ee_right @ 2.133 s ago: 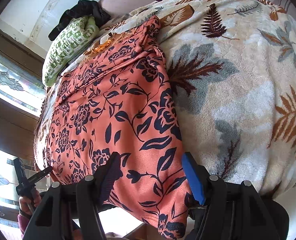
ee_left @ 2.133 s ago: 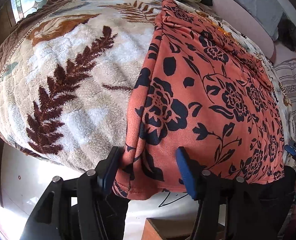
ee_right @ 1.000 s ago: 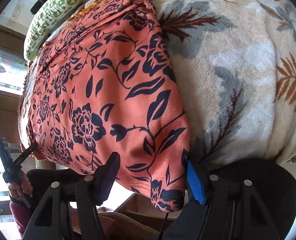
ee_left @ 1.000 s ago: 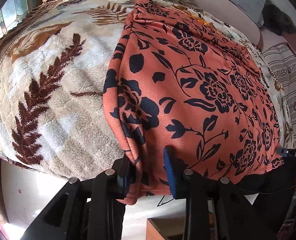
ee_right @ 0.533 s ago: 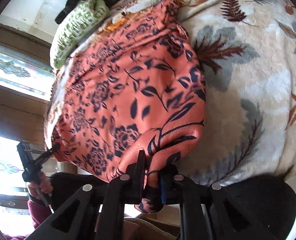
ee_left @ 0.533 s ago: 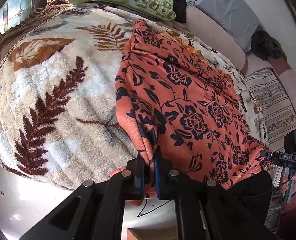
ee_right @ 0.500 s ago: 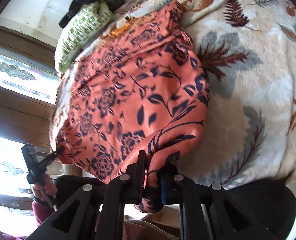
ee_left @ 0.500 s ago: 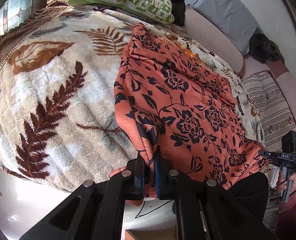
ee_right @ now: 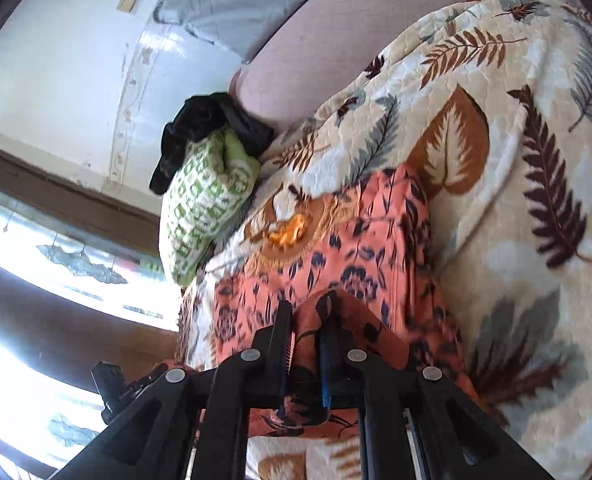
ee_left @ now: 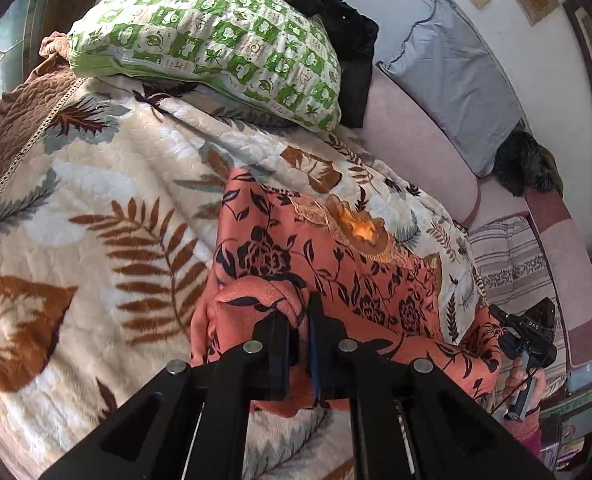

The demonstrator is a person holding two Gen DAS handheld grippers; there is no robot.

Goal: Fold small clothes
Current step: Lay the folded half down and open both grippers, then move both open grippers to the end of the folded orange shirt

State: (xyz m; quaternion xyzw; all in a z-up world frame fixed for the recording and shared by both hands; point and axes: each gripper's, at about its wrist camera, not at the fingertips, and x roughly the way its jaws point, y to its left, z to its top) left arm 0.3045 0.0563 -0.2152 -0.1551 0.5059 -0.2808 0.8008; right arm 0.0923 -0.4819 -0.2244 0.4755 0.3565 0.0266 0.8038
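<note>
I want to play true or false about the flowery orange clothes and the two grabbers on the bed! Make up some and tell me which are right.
1. The left gripper is pinching the orange floral garment. True.
2. The right gripper is wide open. False: it is shut on the same garment.
3. The garment lies on a leaf-print blanket. True.
4. The green-and-white pillow sits on top of the garment. False: it lies apart, farther up the bed.
5. Something black lies against the pillow. True.
</note>
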